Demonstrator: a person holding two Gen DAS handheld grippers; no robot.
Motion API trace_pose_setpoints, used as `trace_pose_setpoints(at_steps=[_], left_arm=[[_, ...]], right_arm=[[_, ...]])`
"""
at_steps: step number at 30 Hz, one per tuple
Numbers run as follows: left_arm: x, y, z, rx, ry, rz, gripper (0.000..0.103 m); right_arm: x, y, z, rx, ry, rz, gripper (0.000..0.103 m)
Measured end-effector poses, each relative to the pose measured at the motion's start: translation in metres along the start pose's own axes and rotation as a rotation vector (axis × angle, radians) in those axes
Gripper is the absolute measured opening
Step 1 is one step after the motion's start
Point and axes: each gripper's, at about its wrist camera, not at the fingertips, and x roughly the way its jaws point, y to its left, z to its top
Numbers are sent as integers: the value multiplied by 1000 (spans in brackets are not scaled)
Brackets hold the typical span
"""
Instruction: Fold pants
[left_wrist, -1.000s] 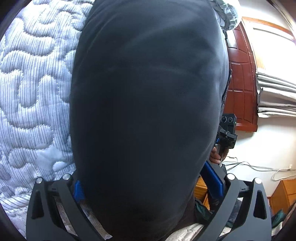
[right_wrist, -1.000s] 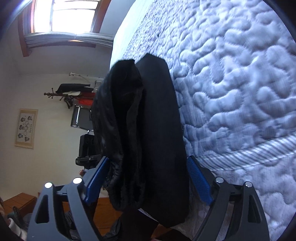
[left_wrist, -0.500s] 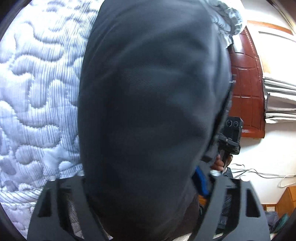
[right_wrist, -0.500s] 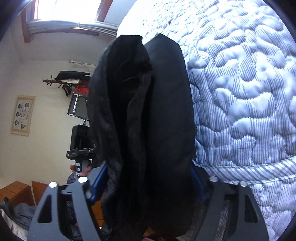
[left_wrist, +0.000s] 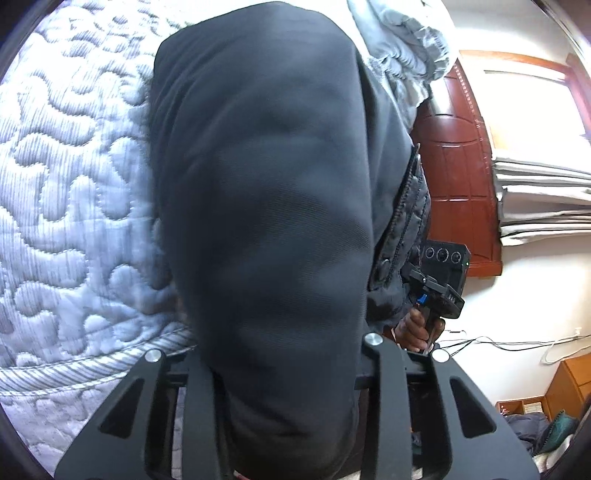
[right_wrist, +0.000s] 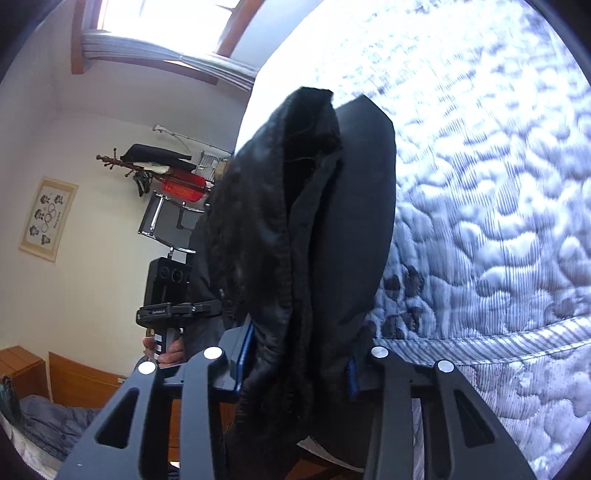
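The dark pants (left_wrist: 266, 206) fill the middle of the left wrist view and hang over the quilted bed (left_wrist: 74, 192). My left gripper (left_wrist: 280, 350) has the cloth bunched between its jaws, which are closing and pinch it. In the right wrist view the pants (right_wrist: 332, 229) show a black fleecy lining. My right gripper (right_wrist: 299, 365) is closing on this edge, and its blue pads (right_wrist: 245, 354) press the cloth from both sides. Each view shows the other gripper's camera housing (left_wrist: 445, 258) (right_wrist: 170, 280) held by a hand (left_wrist: 417, 328). The fingertips are hidden by cloth.
The blue-white quilt (right_wrist: 498, 184) covers the bed, with its piped edge (right_wrist: 480, 339) near me. A red-brown wooden door (left_wrist: 458, 166), white cables (left_wrist: 517, 347) and a wooden cabinet (left_wrist: 572, 384) are beyond. A coat rack (right_wrist: 147, 166), a folding chair (right_wrist: 166, 218) and a framed picture (right_wrist: 48, 218) are by the wall.
Both grippers' jaws have narrowed from wide apart to pinching the pants. Both have risen a little, lifting the cloth off the quilt.
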Motion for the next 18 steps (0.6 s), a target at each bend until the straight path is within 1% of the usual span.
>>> trace_pose_setpoints(at_steps=[5,10,14,18], left_arm=[[-4,-19,3,56,-42,-22,31],[-16,-39,25,102,-91,-34,31],[-23,-48,56,118,-136,-28,31],[-25,-40,87,112,-160,-17,32]], right_arm=[[-15,24,10,-41,-33,-15,38],[-24,43,39,-81,-58,-14,38],[-21,55,77,-111,-66,-29,38],[-5,54,121,-113,-51,-39,38]])
